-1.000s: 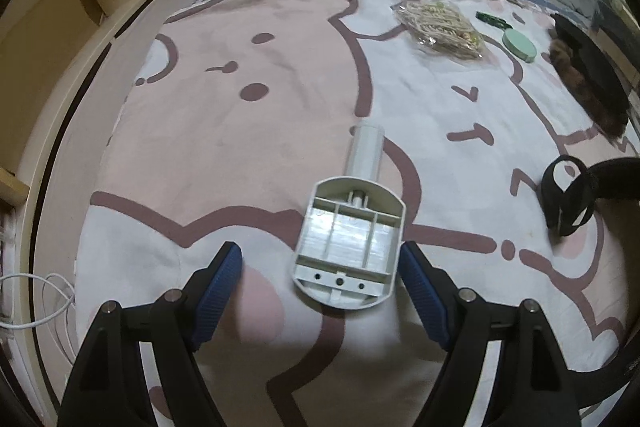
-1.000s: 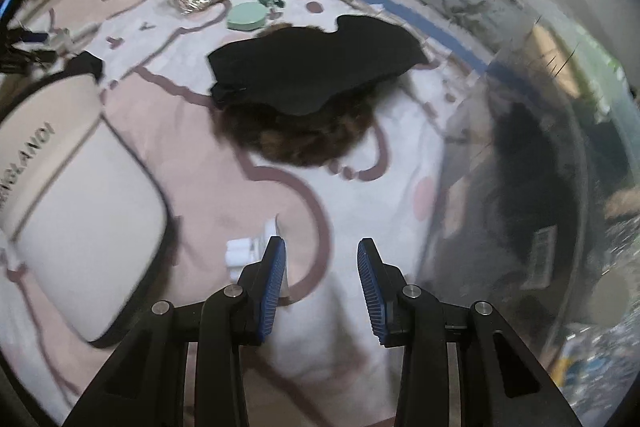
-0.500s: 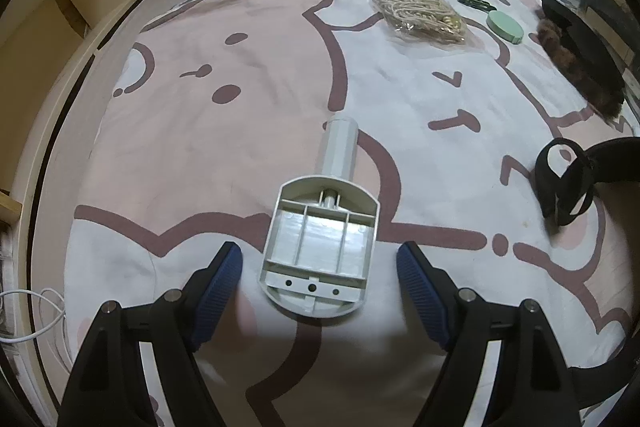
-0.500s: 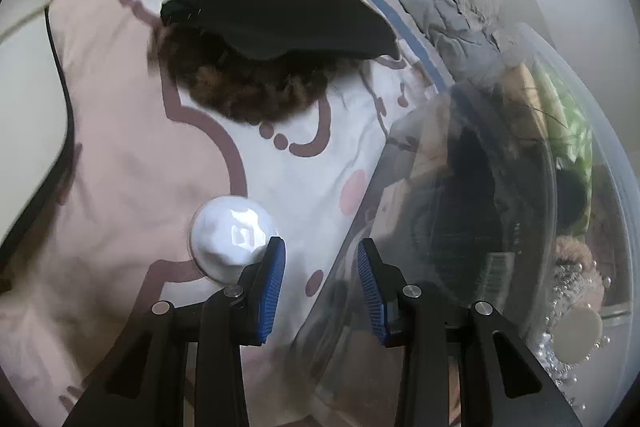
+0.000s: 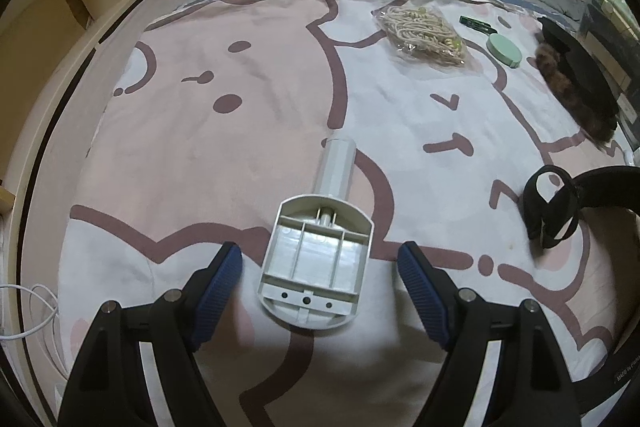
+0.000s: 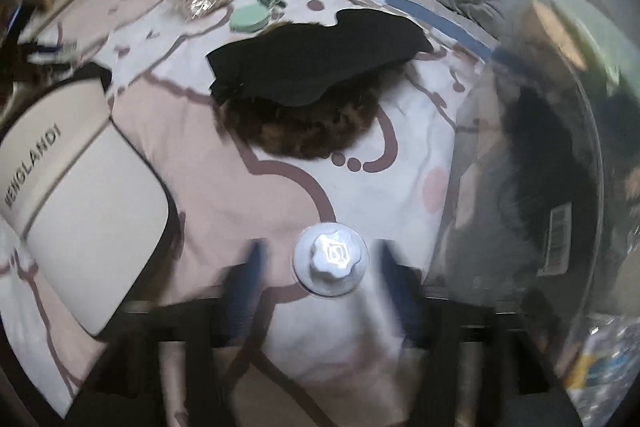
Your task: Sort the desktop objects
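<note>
The grey plastic tool lies on the pink patterned sheet, between the wide-open, empty left gripper pads, touching neither. The small white knobbed cap sits between the blurred right gripper fingers, spread apart, holding nothing.

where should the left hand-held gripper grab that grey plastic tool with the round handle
Across the wide ribbed head of the grey plastic tool, from the near end. The head lies flat between the open pads of the left hand-held gripper, its straight side walls facing them; the round handle points away and sits farther off.
</note>
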Demonstrator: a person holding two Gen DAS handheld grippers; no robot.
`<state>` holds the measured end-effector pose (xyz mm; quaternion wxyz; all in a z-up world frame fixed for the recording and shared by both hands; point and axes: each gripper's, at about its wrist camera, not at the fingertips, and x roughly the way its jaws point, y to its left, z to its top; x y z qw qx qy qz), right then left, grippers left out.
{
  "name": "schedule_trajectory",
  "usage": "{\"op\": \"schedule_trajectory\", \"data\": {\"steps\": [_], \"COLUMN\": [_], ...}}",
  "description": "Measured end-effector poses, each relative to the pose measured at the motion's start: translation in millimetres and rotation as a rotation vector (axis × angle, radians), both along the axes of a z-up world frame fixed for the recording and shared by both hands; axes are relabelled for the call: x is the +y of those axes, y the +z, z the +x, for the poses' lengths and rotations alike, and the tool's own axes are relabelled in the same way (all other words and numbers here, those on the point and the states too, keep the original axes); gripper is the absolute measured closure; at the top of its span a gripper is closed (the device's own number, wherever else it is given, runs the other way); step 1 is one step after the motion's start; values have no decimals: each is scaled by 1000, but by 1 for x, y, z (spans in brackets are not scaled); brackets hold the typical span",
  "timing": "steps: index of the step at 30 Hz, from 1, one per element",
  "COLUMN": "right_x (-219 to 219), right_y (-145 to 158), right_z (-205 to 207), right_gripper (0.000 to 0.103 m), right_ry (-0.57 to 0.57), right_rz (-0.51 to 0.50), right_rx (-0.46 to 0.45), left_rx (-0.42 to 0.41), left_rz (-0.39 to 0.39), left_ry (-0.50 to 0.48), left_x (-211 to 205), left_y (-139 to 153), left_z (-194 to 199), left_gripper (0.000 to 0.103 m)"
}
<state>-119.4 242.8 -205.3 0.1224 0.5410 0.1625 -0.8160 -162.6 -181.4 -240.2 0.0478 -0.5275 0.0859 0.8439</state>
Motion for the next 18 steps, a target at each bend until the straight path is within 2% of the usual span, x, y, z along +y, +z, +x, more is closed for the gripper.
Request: {"op": "schedule_trajectory", "data": {"steps": [6,11,18], "right_x": [-9,-4,0], "right_y": [-27,-36,-48], "right_z": [-3,-15,-22], "right_gripper": [27,27,27], "right_ry": [20,-42,-61], "right_rz": [97,105,92], "right_rx": [-33,-59,-103], "left_rx": [-8,-9,9], "left_rz": [-2,7,28], "left_ry": [-11,-16,-11], "left_x": [6,9,7], "left_y": [-5,-8,-10], "left_z": [-4,-7,-9], "left_gripper": [22,22,22]}}
